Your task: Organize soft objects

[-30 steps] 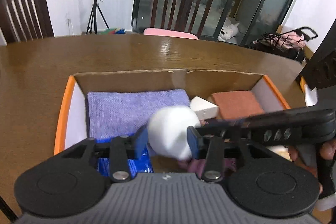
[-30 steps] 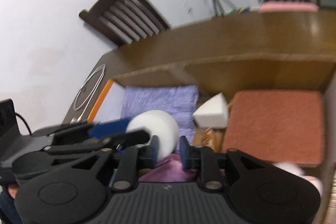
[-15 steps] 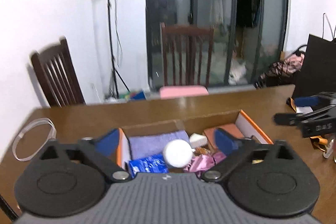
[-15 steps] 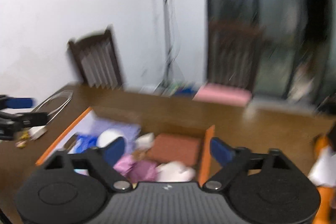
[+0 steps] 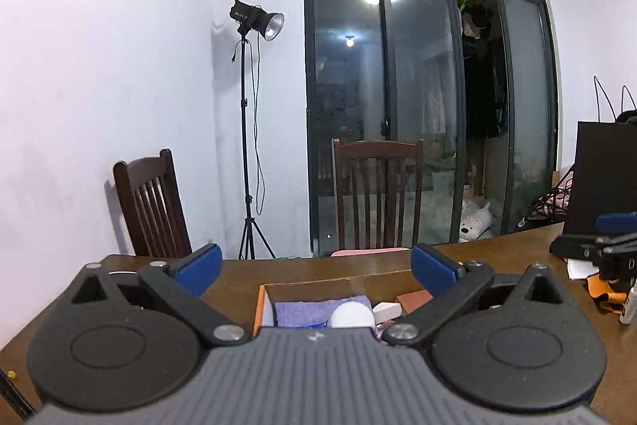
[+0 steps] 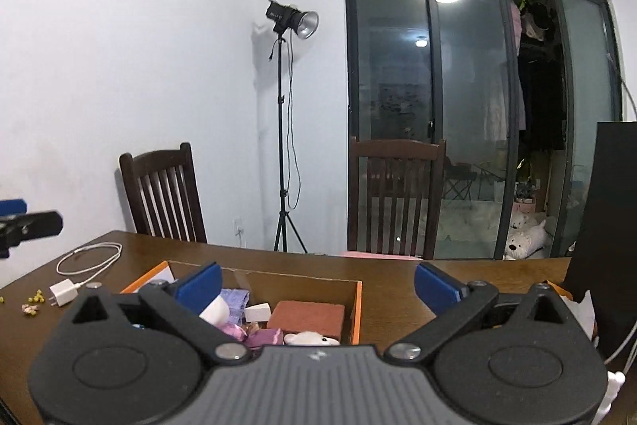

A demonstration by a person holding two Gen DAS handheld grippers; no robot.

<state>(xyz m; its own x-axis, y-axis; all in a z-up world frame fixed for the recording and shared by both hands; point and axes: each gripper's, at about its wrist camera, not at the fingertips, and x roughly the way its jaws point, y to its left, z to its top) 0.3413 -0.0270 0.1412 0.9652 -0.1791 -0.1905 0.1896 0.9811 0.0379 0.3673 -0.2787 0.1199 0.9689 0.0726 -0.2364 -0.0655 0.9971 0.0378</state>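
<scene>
An orange-edged cardboard box (image 5: 314, 283) sits on the brown table. It holds a purple towel (image 5: 302, 311), a white round sponge (image 5: 352, 315), a white wedge sponge (image 6: 258, 313), a rust-brown cloth (image 6: 306, 317), pink-purple fabric (image 6: 264, 337) and a white plush (image 6: 308, 338). My left gripper (image 5: 314, 267) is open and empty, held back above the box. My right gripper (image 6: 316, 283) is open and empty, also back above the box. Each gripper shows at the edge of the other's view.
A white charger and cable (image 6: 79, 273) lie on the table to the left. A black bag (image 6: 605, 226) stands at the right. Two wooden chairs (image 5: 376, 194) and a light stand (image 5: 249, 130) are behind the table.
My left gripper has let go of the white round sponge, which now lies in the box. Both grippers have opened and pulled up and back from the box.
</scene>
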